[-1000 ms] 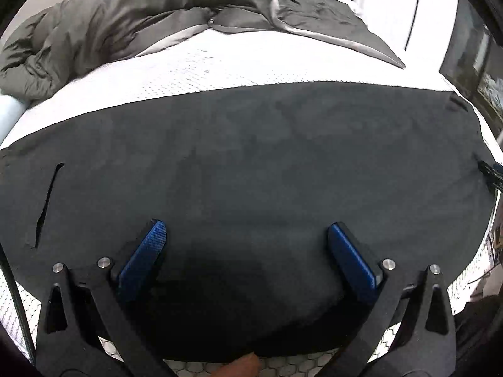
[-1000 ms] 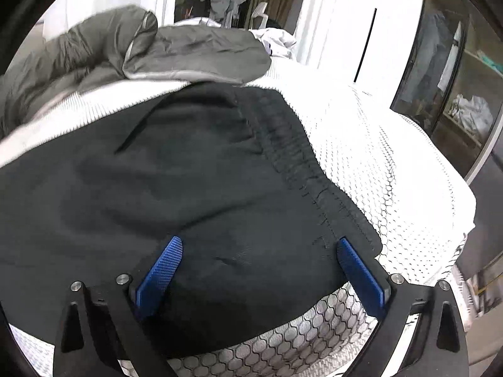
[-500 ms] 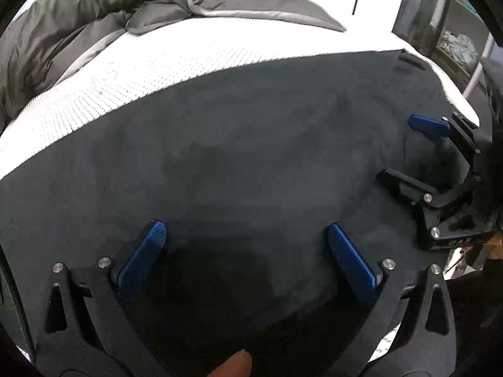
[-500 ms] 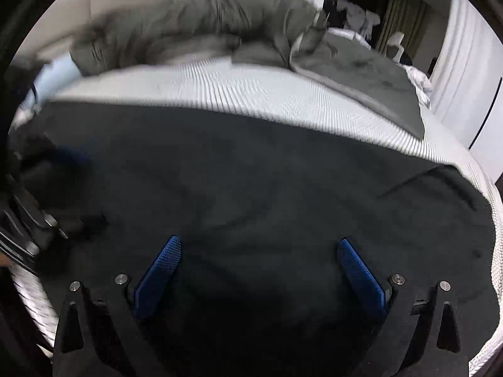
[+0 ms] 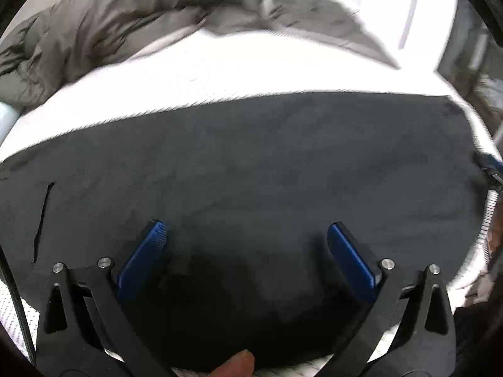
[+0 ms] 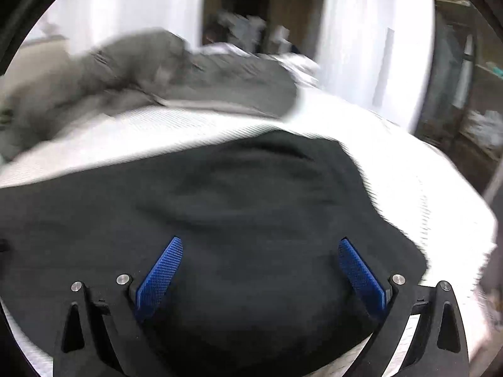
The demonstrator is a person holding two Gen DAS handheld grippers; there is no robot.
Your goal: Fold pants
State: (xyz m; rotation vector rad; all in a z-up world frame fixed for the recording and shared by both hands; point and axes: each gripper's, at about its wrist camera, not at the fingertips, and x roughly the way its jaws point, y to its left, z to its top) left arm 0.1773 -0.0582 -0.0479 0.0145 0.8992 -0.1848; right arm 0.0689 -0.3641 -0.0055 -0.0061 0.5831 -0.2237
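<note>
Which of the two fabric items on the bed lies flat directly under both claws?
The black pants, spread flat across the white bed. The grey duvet lies bunched at the far side, away from both open claws, left and right.

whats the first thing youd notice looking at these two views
The black pants dominate, spread flat over the near part of the white bed and filling the lower half of both views. Each pair of tongs, left and right, hangs open over the dark cloth with blue pads. Behind, a rumpled grey duvet is heaped at the bed's far side.
</note>
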